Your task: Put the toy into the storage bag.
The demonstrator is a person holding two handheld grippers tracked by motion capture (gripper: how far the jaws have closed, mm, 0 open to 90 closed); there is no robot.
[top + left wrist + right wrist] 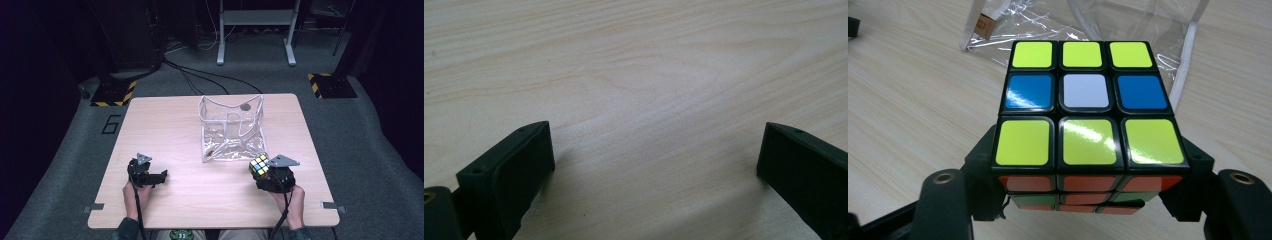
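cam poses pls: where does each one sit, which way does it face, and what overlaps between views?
High view: above the person's side, looking forward and down on the table; shows both forearms, left gripper, right gripper.
Left gripper view: on the left gripper, facing bare tabletop; open jaws.
Right gripper view: on the right gripper, facing the cube it clamps.
Shared: cube and clear bag, high and right gripper views.
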